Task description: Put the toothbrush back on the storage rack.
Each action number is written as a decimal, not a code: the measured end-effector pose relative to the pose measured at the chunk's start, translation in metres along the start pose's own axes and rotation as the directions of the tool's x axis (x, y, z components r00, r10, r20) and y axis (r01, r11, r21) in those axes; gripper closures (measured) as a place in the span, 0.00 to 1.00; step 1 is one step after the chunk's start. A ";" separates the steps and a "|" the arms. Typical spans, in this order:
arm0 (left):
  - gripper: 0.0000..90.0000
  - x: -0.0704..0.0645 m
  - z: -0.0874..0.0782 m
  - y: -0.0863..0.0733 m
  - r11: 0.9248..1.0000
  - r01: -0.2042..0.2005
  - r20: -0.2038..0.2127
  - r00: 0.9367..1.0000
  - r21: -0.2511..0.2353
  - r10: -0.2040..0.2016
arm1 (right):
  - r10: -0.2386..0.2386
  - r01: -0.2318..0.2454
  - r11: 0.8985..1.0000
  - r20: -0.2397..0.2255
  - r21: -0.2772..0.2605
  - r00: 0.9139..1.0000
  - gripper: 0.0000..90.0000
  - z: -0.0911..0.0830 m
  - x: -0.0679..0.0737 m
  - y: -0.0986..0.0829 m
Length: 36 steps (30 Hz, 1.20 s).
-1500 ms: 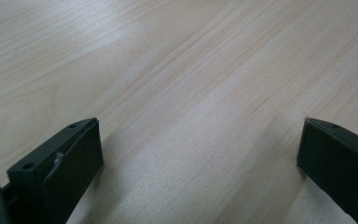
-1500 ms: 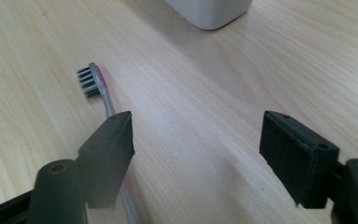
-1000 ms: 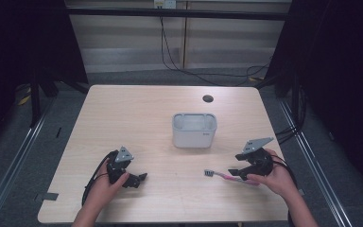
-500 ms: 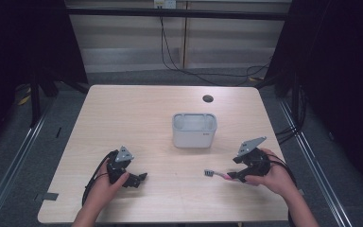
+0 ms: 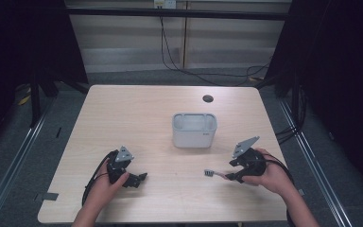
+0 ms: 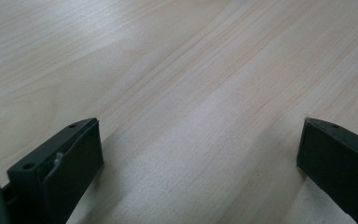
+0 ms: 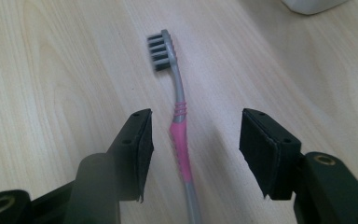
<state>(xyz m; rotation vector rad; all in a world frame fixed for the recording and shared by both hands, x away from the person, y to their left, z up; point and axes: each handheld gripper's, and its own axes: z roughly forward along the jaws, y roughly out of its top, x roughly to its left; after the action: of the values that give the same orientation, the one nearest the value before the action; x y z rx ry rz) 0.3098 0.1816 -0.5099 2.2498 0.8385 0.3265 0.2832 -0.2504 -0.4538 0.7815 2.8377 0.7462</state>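
Right gripper view: the right gripper (image 7: 196,140) gapes, jaws either side of a pink-grey toothbrush (image 7: 179,126), head at 12 o'clock. The left gripper (image 6: 200,158) is spread wide over bare table (image 6: 168,70); no writing is legible.

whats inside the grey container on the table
Nothing visible inside the grey container: from the high view its far inner wall looks bare. Its near wall hides the bottom, so something small and low there can't be ruled out.

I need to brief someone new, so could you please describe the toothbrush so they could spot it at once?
Start at the wooden table and find the white container near its middle. Nearer the person and to the right, the toothbrush lies flat between the right gripper jaws, untouched. It is slim, grey with a pink grip.
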 end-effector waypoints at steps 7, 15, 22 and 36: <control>0.00 0.000 0.000 0.000 1.000 0.001 0.000 1.000 0.000 -0.001 | 0.014 -0.014 1.000 -0.012 0.014 1.000 0.53 0.001 0.002 0.003; 0.00 0.000 0.000 0.000 1.000 0.000 0.000 1.000 0.000 0.000 | 0.000 0.000 1.000 -0.021 0.026 1.000 0.56 0.002 0.003 0.005; 0.00 0.000 0.000 0.000 1.000 0.002 0.001 1.000 0.001 -0.002 | -0.013 0.014 0.999 -0.023 0.052 1.000 0.60 0.006 0.005 0.005; 0.00 0.000 0.000 0.000 1.000 0.000 -0.001 1.000 0.000 0.000 | -0.039 0.043 0.995 -0.041 0.094 0.998 0.69 0.018 0.006 0.008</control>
<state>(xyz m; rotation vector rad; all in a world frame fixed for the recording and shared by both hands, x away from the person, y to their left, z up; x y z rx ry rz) 0.3098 0.1816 -0.5100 2.2493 0.8393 0.3278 0.2854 -0.2331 -0.4655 0.7263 2.9333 0.6313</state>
